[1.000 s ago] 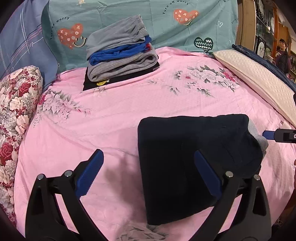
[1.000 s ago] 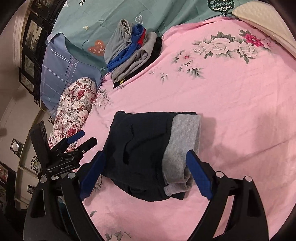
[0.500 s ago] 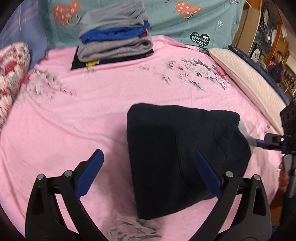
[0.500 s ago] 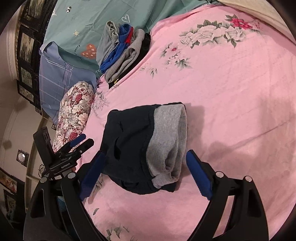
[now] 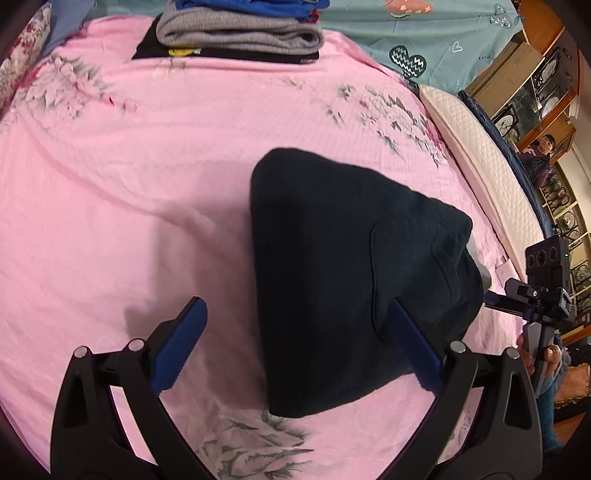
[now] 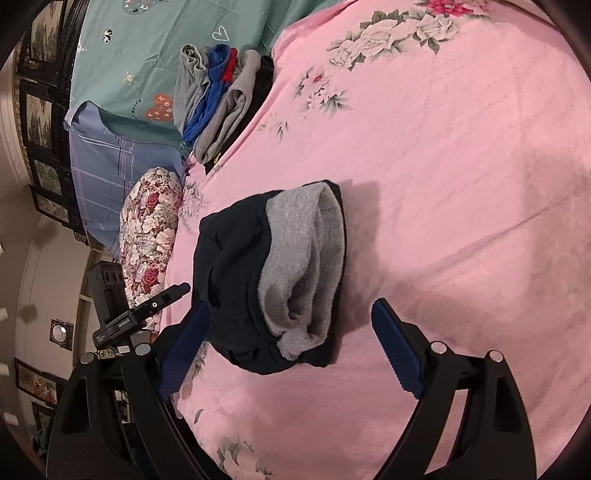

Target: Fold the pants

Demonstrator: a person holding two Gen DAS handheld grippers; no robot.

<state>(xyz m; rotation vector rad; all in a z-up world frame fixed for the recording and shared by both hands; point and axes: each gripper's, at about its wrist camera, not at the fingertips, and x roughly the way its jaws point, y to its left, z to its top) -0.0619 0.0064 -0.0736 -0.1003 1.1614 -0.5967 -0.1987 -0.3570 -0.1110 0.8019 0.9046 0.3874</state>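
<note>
On the pink floral bed point(image 5: 147, 177), your dark pants point(image 5: 351, 266) lie folded into a bundle. Both hand-held grippers, left point(image 5: 295, 347) and right point(image 6: 288, 347), hang wide open, empty. Next, likely lift the bundle toward the folded stack point(image 5: 240, 37).

A big bed point(image 5: 122, 206) is covered by a pink sheet point(image 6: 461, 177) with flowers printed on it. Dark folded pants point(image 5: 343, 266) with a grey inside lie on the sheet near the front. At the far end sits a pile of folded clothes point(image 5: 240, 33): black at the bottom, then grey, then blue. A flowery red-and-white pillow point(image 6: 151, 229) lies at one side of the bed. A long cream pillow point(image 5: 484, 173) lies along the other side. A green blanket with hearts point(image 6: 136, 48) is behind the pile.
</note>
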